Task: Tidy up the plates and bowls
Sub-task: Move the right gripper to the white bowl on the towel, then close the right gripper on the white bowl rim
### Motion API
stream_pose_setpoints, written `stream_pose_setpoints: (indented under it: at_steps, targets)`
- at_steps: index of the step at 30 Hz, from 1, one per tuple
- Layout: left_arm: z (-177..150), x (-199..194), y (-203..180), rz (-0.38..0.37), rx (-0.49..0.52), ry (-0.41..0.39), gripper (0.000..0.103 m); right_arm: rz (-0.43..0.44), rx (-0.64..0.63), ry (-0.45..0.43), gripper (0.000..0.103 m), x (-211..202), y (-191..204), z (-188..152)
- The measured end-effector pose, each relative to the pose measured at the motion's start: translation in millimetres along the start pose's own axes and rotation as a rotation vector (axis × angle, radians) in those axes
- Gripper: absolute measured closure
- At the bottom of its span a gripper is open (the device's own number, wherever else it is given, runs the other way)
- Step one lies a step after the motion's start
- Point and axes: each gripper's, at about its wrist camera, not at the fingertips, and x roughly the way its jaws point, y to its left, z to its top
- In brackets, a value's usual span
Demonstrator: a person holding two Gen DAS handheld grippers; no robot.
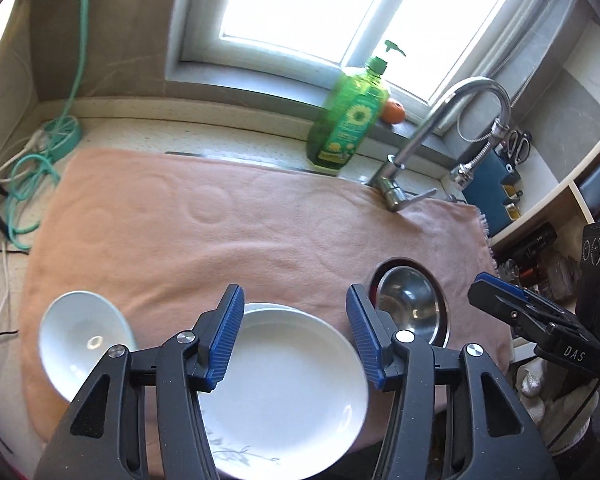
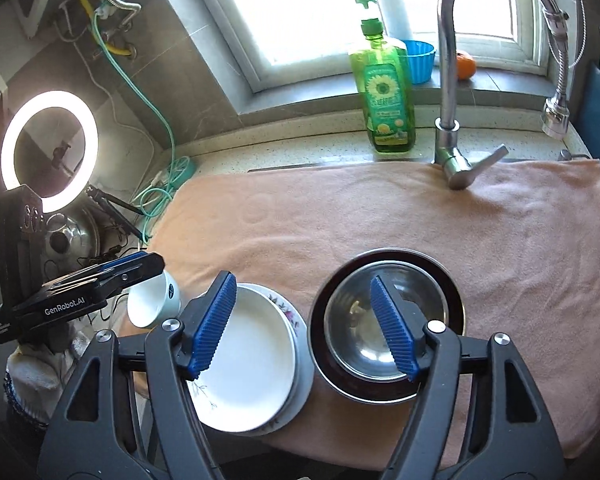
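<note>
Hovering above a peach towel (image 1: 228, 240) spread over a kitchen table, the left tool (image 1: 295, 338) stands with its blue-padded jaws apart and nothing between them, a stack of white plates (image 1: 288, 392) lying below on the towel's near edge. To that stack's left a white bowl (image 1: 82, 340) sits tilted on the towel, and to its right a steel bowl (image 1: 410, 308) nests inside a dark-rimmed bowl. The right tool (image 2: 303, 326) also hangs with jaws wide and empty, its left finger over the top plate (image 2: 248, 364) and its right finger over the steel bowl (image 2: 364, 344); the plate stack and the nested bowls sit just beside each other. Behind the towel a green bottle of dish soap (image 2: 386, 96) stands next to a chrome tap (image 2: 450, 80), with an orange (image 2: 466, 65) and a blue cup (image 2: 420, 60) on the window sill, and a lit ring light (image 2: 49, 144) at far left
</note>
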Motion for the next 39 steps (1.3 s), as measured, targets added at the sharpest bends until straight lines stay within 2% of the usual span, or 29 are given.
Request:
stream_pose_setpoints:
  at_steps: [4,7,11,13,16,21,24,29,31,36,39]
  targets:
    - [-8.1,-14.6,44.4,0.061,-0.058,0.013,0.051,0.026,-0.034,0.014,0.023,17.4,27.3,-1.4]
    - [-15.7,-29.2,73.3,0.134,-0.091,-0.009,0.051,0.039,-0.053,-0.002,0.022,27.3,43.0,-0.8]
    - [-33.9,-39.7,116.1,0.172,-0.197,-0.013,0.051,-0.001,-0.112,-0.005,0.017,44.8,64.5,2.2]
    - [-46.0,-39.9,136.2,0.189,-0.248,-0.002,0.051,0.019,-0.11,0.006,0.017,53.1,72.1,2.4]
    - [-61.8,-41.7,158.6,0.197,-0.316,0.005,0.051,0.039,-0.125,0.036,0.017,66.9,88.4,2.0]
    - [-75.2,-41.8,180.3,0.197,-0.365,0.008,0.051,0.036,-0.201,0.069,0.017,89.1,125.0,-1.6]
    - [-77.4,-38.5,187.2,0.188,-0.368,0.018,0.051,0.049,-0.223,0.098,0.017,105.5,141.8,-4.1]
    - [-80.0,-34.1,194.3,0.177,-0.376,0.015,0.051,0.106,-0.206,0.202,0.017,138.7,157.1,-7.0]
    - [-80.9,-30.9,197.2,0.162,-0.382,0.024,0.051,0.137,-0.2,0.236,0.026,148.4,160.2,-8.9]
    - [-80.7,-25.8,199.1,0.137,-0.369,0.04,0.054,0.166,-0.172,0.304,0.039,169.1,161.8,-12.3]
    - [-80.9,-21.9,203.0,0.121,-0.378,0.044,0.064,0.188,-0.132,0.345,0.047,180.6,159.4,-13.7]
